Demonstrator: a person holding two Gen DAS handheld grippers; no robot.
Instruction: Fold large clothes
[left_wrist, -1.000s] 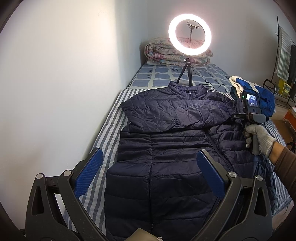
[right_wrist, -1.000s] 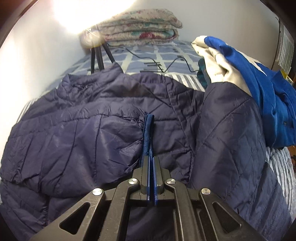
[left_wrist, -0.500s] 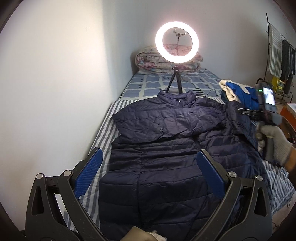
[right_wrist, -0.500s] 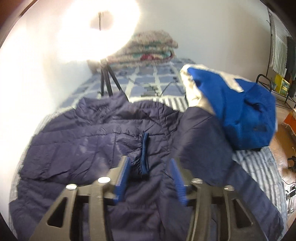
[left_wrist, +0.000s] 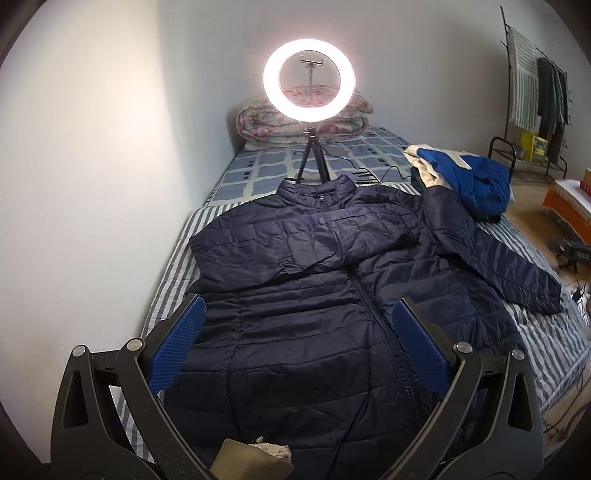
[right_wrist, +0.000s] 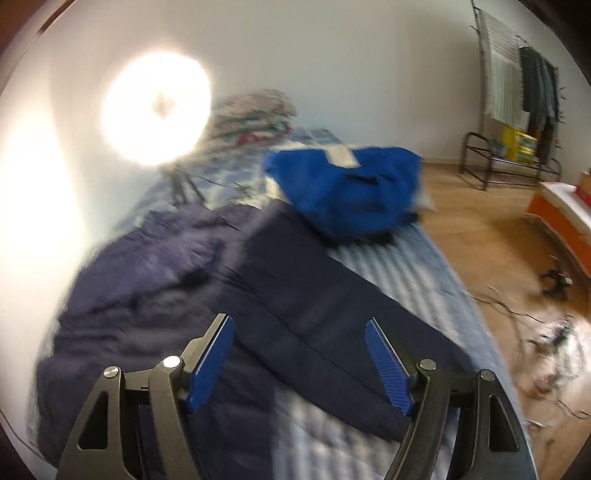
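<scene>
I see the navy quilted jacket lying front-up along the bed, collar toward the ring light at the far end, hem nearest me. One puffy sleeve is folded across its chest; the other slants out over the striped sheet. My left gripper and right gripper both hover spread, holding nothing. A blue garment is heaped beside the jacket's shoulder.

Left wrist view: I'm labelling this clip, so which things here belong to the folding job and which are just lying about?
Part of the job:
- navy puffer jacket, one sleeve folded across the chest
- its other sleeve, lying out to the side
- left gripper and right gripper, both open

Just lying about:
- blue garment
- ring light
- folded quilt
- drying rack
</scene>
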